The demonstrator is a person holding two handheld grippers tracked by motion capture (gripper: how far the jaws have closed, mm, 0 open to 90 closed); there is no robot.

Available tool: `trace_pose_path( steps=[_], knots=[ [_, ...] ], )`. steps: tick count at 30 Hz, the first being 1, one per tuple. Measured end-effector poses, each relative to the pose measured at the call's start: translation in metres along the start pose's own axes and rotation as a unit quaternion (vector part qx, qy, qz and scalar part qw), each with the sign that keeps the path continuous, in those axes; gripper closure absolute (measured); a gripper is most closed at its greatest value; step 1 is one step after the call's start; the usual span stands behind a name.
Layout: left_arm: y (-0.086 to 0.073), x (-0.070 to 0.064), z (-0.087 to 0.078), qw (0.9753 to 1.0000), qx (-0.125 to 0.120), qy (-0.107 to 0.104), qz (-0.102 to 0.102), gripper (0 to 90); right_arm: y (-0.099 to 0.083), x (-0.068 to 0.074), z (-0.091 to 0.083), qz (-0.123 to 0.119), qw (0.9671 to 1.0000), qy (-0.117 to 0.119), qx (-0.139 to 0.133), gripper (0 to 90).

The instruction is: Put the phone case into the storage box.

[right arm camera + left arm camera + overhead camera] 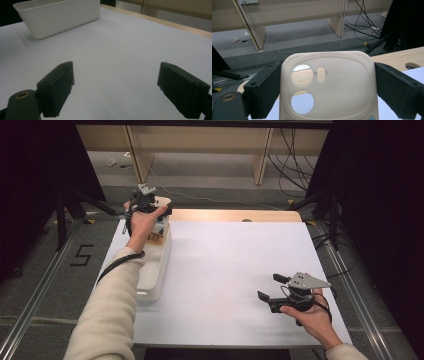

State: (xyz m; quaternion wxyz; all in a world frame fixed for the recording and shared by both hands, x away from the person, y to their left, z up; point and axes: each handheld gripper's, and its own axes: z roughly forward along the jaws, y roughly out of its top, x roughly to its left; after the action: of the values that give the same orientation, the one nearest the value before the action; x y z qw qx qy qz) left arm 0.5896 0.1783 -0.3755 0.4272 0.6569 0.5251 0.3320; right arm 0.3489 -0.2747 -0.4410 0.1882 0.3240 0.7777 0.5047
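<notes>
So the left gripper (pixel 156 210) is up over the far end of the white bin (pixel 150 285) at the left side of the table (pixel 235 270), and it's got a cream phone case (pixel 329 85) clamped between its jaws, one black jaw pressed on each long edge. From the left gripper view the case stands pretty much upright with the camera cutouts showing: two round holes stacked on the left and a little oval one beside the top hole. The case is held in the air above the bin, not resting on anything as far as I can see. The right gripper (pixel 272 287) is way over on the near right part of the table, low above the white surface, jaws spread wide with nothing between them. From its own camera, the bin sits well off at the upper left.
</notes>
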Motion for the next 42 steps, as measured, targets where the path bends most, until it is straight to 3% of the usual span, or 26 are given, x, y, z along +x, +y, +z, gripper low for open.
trace_pose_path(
  steps=[42],
  knots=[
    [-0.0015,0.0050,0.0068,0.9998,0.020,-0.009,-0.004,10.7,-0.0001,-0.0003,0.0002,0.001,1.0000,0.002,0.001,14.8]
  ],
)
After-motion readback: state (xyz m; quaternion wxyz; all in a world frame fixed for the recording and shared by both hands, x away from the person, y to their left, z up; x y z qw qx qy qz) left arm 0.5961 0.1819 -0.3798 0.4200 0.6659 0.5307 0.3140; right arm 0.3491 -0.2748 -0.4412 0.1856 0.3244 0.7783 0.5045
